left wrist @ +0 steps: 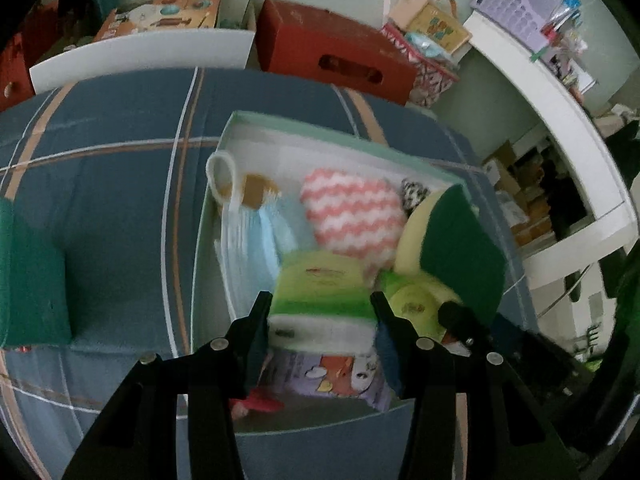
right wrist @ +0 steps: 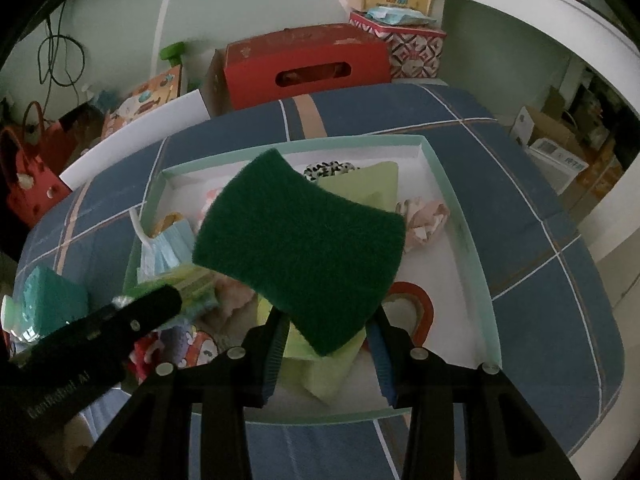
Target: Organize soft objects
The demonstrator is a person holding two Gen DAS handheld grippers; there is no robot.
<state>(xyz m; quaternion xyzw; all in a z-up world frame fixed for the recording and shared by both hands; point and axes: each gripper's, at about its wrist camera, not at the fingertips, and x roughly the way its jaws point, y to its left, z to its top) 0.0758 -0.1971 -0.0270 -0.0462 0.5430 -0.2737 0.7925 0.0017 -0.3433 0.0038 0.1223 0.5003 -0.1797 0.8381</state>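
A shallow mint-rimmed box [left wrist: 320, 128] [right wrist: 456, 192] lies on a blue plaid bed. In the left wrist view my left gripper [left wrist: 320, 308] is shut on a green-and-white sponge pack [left wrist: 320, 300] held over the box. In the right wrist view my right gripper [right wrist: 328, 324] is shut on a yellow sponge with a dark green scouring pad [right wrist: 300, 248], held above the box; it also shows in the left wrist view [left wrist: 460, 240]. In the box lie a blue face mask [left wrist: 256, 232], a pink-and-white zigzag cloth [left wrist: 352, 212], a black-and-white scrunchie [left wrist: 414, 192] and a pink scrunchie [right wrist: 424, 216].
A teal sponge [left wrist: 28, 280] [right wrist: 52, 300] lies on the bed left of the box. A red carton [left wrist: 332, 56] [right wrist: 308, 64], a white board [left wrist: 140, 56] and other boxes stand beyond the bed. A white shelf [left wrist: 560, 120] runs along the right.
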